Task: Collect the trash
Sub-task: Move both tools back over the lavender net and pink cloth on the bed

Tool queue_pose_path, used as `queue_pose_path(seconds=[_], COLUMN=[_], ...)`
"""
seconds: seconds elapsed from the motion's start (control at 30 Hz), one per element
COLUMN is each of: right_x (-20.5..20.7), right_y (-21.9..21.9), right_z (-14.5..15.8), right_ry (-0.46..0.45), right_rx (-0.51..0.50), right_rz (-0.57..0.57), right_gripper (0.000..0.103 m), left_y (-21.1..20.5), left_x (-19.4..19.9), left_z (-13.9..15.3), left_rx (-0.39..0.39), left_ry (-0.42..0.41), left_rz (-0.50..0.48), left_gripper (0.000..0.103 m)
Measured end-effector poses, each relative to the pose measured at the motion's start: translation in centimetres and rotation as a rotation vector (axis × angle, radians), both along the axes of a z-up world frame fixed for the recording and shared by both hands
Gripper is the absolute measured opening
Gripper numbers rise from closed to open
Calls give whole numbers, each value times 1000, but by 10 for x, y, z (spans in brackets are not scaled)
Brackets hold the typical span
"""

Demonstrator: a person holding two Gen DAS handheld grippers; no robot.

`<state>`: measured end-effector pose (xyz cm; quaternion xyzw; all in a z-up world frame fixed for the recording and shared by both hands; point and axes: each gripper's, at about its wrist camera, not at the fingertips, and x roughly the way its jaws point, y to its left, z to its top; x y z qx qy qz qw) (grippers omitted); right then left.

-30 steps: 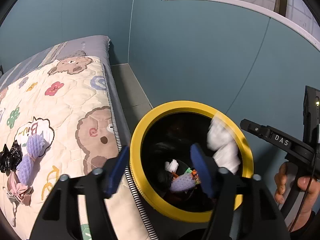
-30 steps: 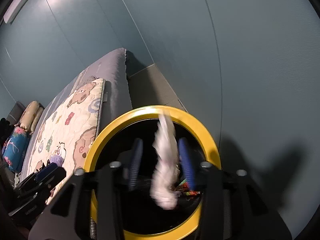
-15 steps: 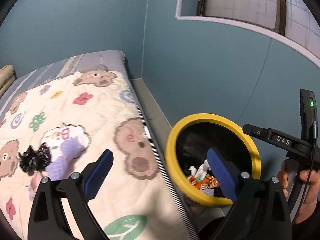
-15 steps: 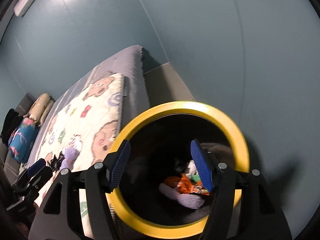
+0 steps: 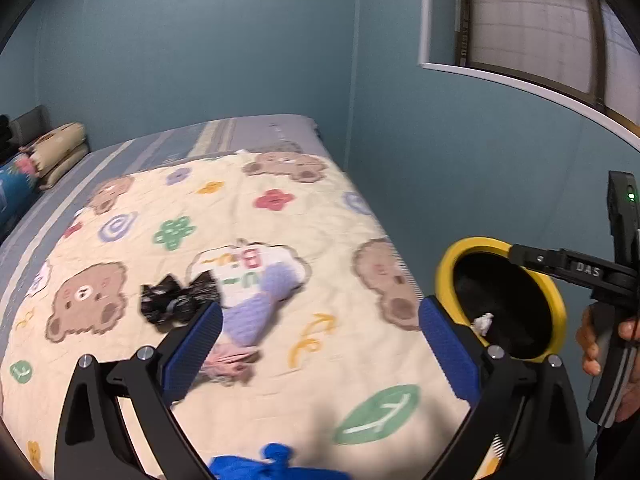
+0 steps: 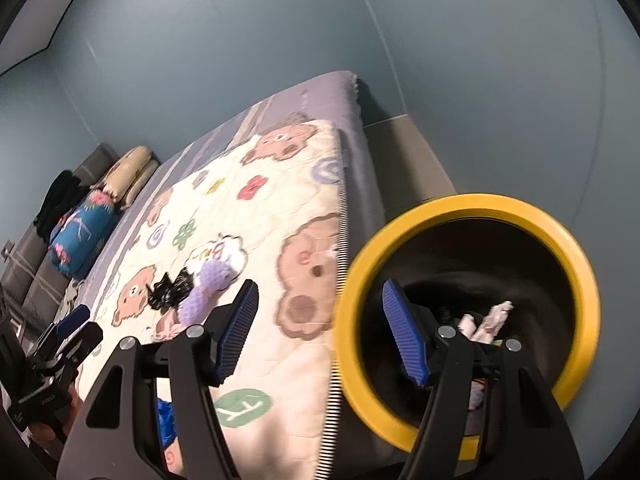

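Observation:
A yellow-rimmed black bin (image 5: pixel 558 300) (image 6: pixel 576 248) stands beside the bed, with white tissue (image 6: pixel 494 316) and other scraps inside. On the bear-print quilt (image 5: pixel 280 248) lie a black crumpled wrapper (image 5: pixel 176 300) (image 6: pixel 168 290), a purple knit piece (image 5: pixel 260 304) (image 6: pixel 208 284) and a pink scrap (image 5: pixel 232 360). A blue crumpled thing (image 5: pixel 272 464) lies at the near edge. My left gripper (image 5: pixel 316 344) is open and empty above the quilt. My right gripper (image 6: pixel 320 332) is open and empty, at the bin's rim.
Teal walls close in behind the bed and the bin. A window (image 5: pixel 532 28) is high on the right. Pillows (image 6: pixel 128 176) and a blue patterned bundle (image 6: pixel 80 232) lie at the head of the bed. A grey floor strip (image 6: pixel 408 160) runs between bed and wall.
The white tissue dropped from my right gripper into the bin and its jaws opened wide. Both grippers swung left, away from the bin, toward the quilt.

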<state>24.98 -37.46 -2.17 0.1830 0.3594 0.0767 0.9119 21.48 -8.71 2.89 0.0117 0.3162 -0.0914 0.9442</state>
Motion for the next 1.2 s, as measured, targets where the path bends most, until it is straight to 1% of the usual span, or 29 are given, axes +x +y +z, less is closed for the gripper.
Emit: queue_pose_path(seconds=[0.17, 0.37, 0.53, 0.67, 0.83, 1.0, 1.2], right_x=[9, 27, 48, 69, 95, 125, 152], right_y=[37, 74, 106, 128, 161, 194, 216], right_z=[5, 5, -2, -13, -28, -51, -80], right_ry=[3, 9, 35, 74, 113, 177, 277], right_rx=[-10, -18, -18, -15, -37, -58, -32], right_rz=[59, 118, 168, 204, 238, 267, 266], right_gripper=[62, 62, 62, 62, 62, 61, 60], left_y=[35, 72, 97, 114, 128, 135, 133], left_x=[4, 13, 24, 35, 46, 59, 72], left_z=[-5, -20, -38, -57, -78, -97, -115], left_rx=[9, 12, 26, 34, 21, -2, 58], left_ry=[3, 31, 68, 109, 156, 215, 260], left_rz=[69, 146, 191, 216, 224, 211, 171], left_gripper=[95, 95, 95, 95, 95, 95, 95])
